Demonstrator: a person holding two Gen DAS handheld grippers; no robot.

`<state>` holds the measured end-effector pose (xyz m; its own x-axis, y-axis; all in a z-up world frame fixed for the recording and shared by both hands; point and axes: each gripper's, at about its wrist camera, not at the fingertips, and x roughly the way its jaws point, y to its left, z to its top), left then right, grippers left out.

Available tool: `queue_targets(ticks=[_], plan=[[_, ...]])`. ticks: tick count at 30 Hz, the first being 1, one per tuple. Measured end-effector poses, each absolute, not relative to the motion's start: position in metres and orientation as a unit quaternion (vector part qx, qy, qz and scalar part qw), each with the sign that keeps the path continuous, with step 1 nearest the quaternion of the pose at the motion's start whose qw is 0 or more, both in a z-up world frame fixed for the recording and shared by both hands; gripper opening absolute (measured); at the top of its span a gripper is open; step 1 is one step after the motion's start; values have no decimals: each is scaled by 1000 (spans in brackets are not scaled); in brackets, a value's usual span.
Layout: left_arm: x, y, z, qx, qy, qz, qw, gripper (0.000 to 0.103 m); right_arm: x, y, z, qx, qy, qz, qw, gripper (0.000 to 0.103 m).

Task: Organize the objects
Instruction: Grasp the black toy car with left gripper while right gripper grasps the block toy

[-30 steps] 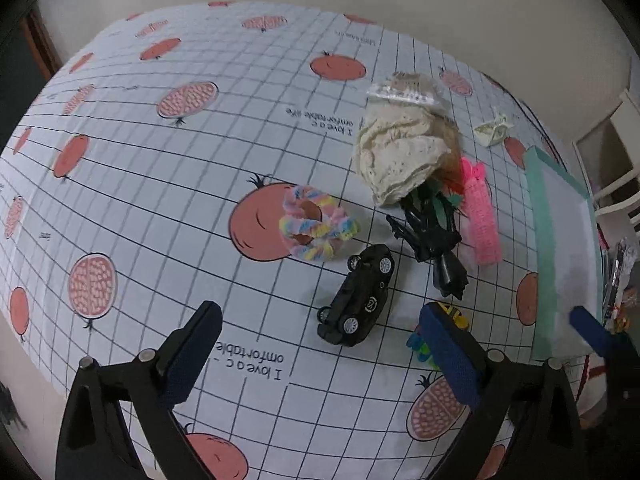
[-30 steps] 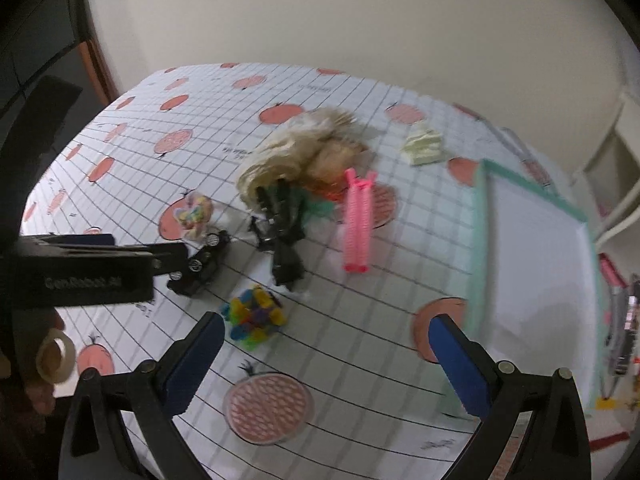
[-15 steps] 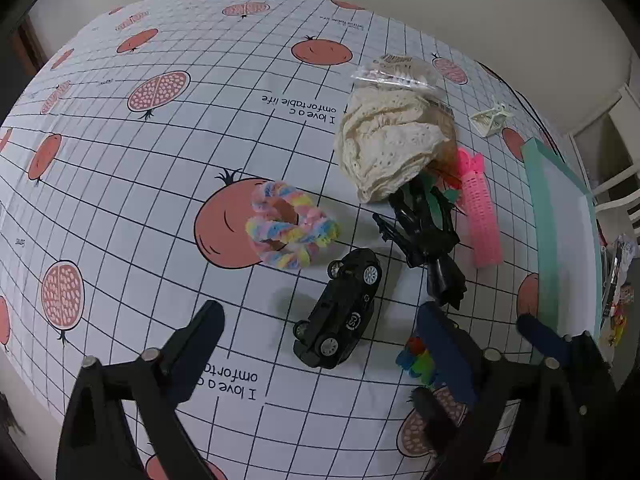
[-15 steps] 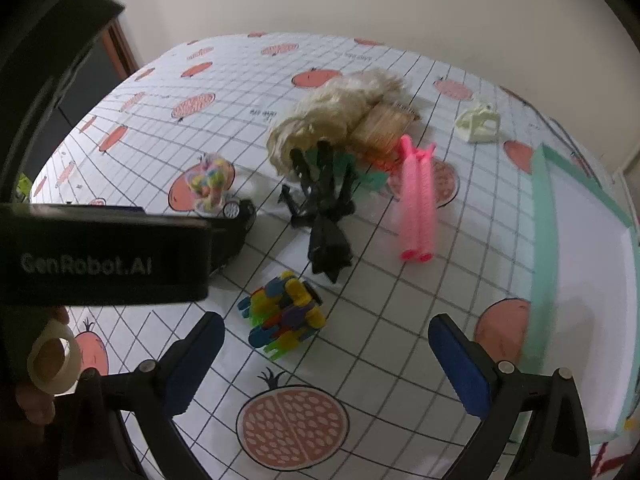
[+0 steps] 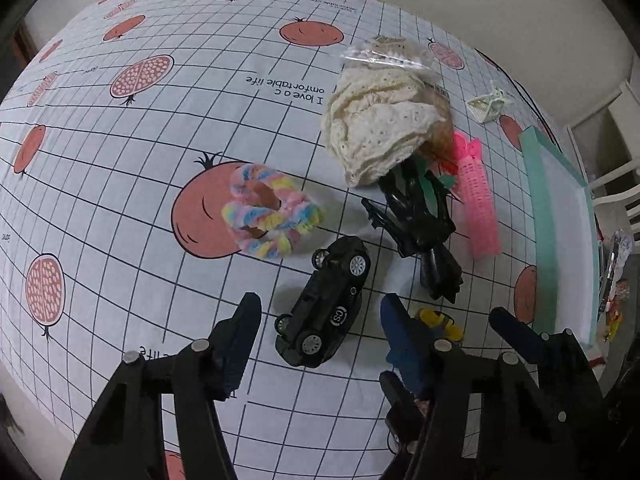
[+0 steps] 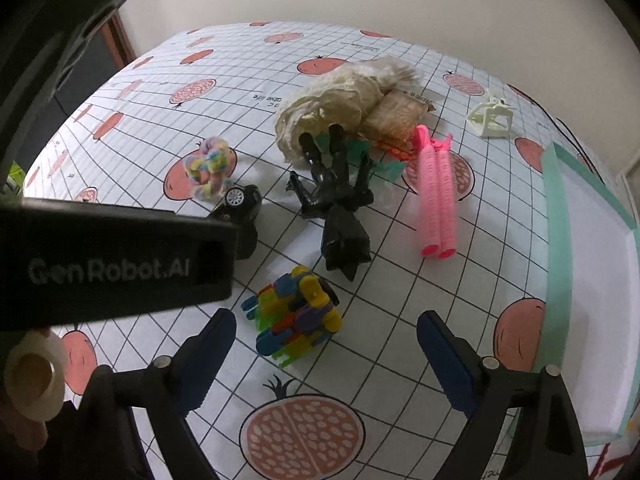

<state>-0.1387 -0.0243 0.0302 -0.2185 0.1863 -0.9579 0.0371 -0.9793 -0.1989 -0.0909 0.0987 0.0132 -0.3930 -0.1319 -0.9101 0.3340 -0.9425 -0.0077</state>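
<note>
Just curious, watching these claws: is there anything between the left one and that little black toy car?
Nothing visible. The left gripper is open, and the black toy car lies on the tablecloth right ahead between its fingers. The pastel scrunchie sits beyond the car.

Table cover (image 5: 120,216): white cloth with a dark grid, printed with red fruits, cut pomegranates and lines of text.
Wall (image 6: 400,0): plain cream, behind the table's far edge.
White furniture (image 5: 616,184): slatted, to the far right, beside the table.
Dark door frame (image 6: 124,40): far left.
</note>
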Motion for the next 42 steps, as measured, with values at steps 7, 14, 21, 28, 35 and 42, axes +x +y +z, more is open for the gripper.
queue_targets(ticks=[7, 14, 21, 28, 35, 42], plan=[[-140, -23, 30, -626, -85, 773, 54, 46, -92, 92, 15, 534, 101, -828, 138, 78], [-142, -27, 34, -624, -79, 775, 57, 38, -90, 91, 15, 536, 104, -827, 135, 53], [-143, -31, 38, -624, -75, 775, 59, 34, -92, 94, 16, 538, 105, -826, 133, 50], [-144, -36, 44, -625, -64, 776, 60, 32, -91, 95, 16, 540, 104, -825, 131, 50], [-144, -24, 46, -625, -63, 776, 58, 32, -89, 98, 19, 537, 101, -827, 131, 50], [-143, -31, 58, -619, -69, 780, 57, 32, -87, 102, 24, 533, 98, -831, 129, 48]])
